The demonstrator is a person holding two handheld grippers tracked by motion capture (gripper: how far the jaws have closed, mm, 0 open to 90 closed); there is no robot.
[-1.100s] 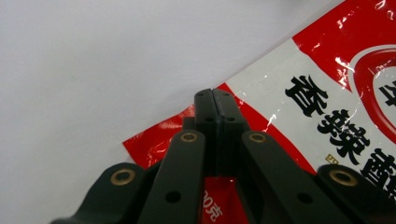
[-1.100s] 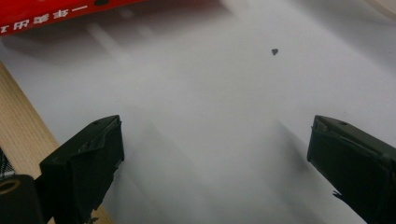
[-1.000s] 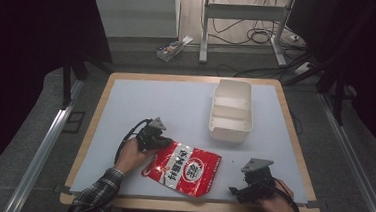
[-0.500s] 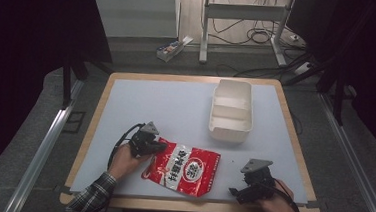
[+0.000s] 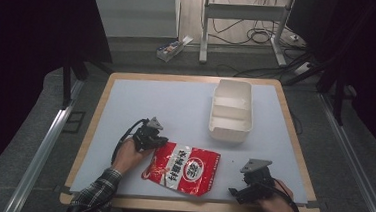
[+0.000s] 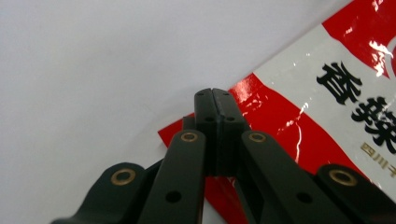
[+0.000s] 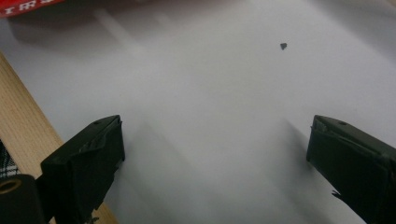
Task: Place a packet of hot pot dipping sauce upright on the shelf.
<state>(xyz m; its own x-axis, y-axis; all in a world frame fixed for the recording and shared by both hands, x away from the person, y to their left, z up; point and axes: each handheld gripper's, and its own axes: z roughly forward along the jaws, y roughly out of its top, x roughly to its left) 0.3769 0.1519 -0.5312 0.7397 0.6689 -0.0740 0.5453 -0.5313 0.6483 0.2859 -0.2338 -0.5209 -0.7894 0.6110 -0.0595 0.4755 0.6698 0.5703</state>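
High view: white tray (image 5: 231, 110) beyond red packet (image 5: 184, 168)

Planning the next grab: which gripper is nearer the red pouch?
Left. The left gripper is shut at the red pouch's upper-left corner. The right gripper sits open on the table, off the pouch's right edge, not touching it.

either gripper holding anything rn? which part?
Left gripper: jaws shut on the red and white snack bag, pinching its corner at the upper left edge. Right gripper: jaws wide open over bare table, holding nothing.
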